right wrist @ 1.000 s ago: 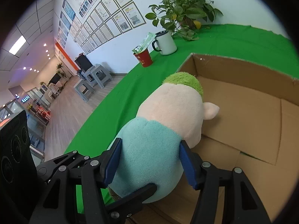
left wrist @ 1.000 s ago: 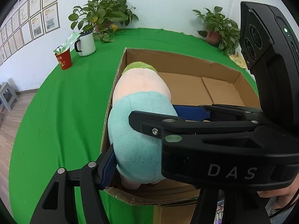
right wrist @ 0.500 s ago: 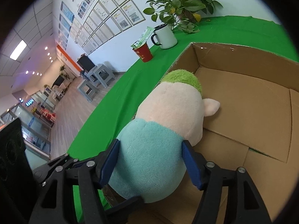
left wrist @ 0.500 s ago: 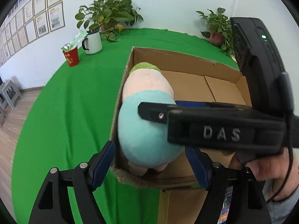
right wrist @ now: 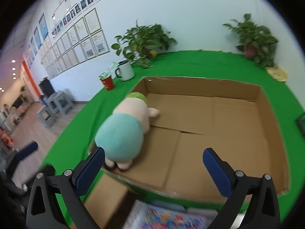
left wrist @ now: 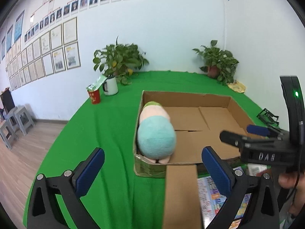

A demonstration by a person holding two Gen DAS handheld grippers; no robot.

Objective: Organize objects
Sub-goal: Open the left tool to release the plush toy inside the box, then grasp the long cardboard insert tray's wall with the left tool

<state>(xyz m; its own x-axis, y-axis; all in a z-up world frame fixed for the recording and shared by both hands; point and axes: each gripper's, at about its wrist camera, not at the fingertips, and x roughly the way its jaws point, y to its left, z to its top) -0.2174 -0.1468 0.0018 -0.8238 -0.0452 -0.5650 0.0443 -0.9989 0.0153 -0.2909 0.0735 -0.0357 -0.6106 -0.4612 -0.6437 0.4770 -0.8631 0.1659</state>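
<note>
A plush toy [left wrist: 156, 135] with a teal body, peach head and green cap lies in the near left corner of an open cardboard box [left wrist: 186, 94] on the green cloth. My left gripper [left wrist: 152, 152] hangs back from the box, and its jaws are opening with nothing between them. In the right wrist view the plush toy [right wrist: 124, 131] rests against the left wall of the box [right wrist: 200, 84]. My right gripper [right wrist: 154, 151] is above the box's near edge, and its jaws are also opening, empty. The right gripper [left wrist: 240, 133] also shows at the right of the left wrist view.
A red cup [left wrist: 94, 96] and a white mug [left wrist: 110, 85] stand at the back left beside a potted plant [left wrist: 120, 61]. A second plant [left wrist: 217, 64] is at the back right. A cardboard flap [left wrist: 181, 194] and a colourful book [left wrist: 215, 198] lie below the grippers.
Both grippers have let go of the plush toy, opened wide and pulled back and up from the box. The toy stays in the box's near left corner.
</note>
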